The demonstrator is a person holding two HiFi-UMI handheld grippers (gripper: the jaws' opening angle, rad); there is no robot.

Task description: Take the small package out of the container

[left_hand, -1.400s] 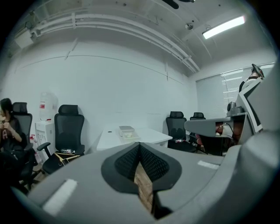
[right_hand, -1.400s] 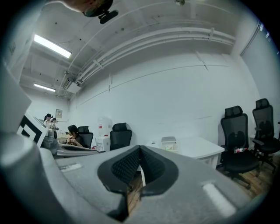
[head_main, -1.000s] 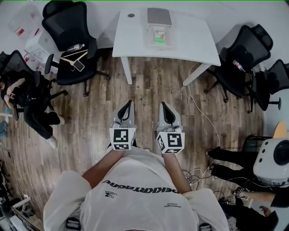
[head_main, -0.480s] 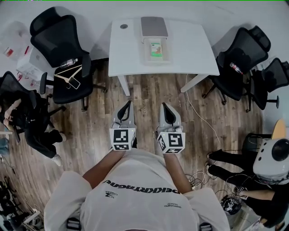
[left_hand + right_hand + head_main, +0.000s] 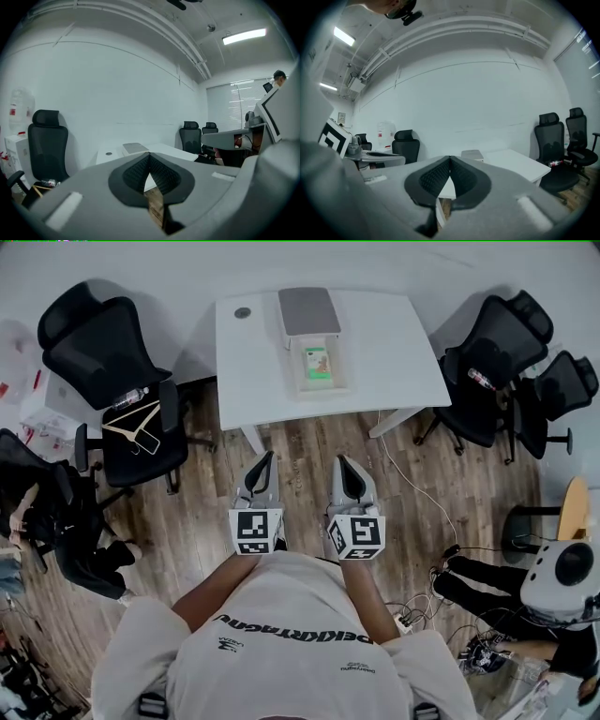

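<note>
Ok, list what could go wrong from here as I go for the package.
Both the left gripper and right gripper are shut; unopened, they would likely shove the clear container instead of gripping the green package. A white cable trails across the floor near the white table, a possible trip hazard on approach.

The white table (image 5: 394, 352) and its container (image 5: 321, 388) have drawn lower in the head view, nearer the person.
</note>
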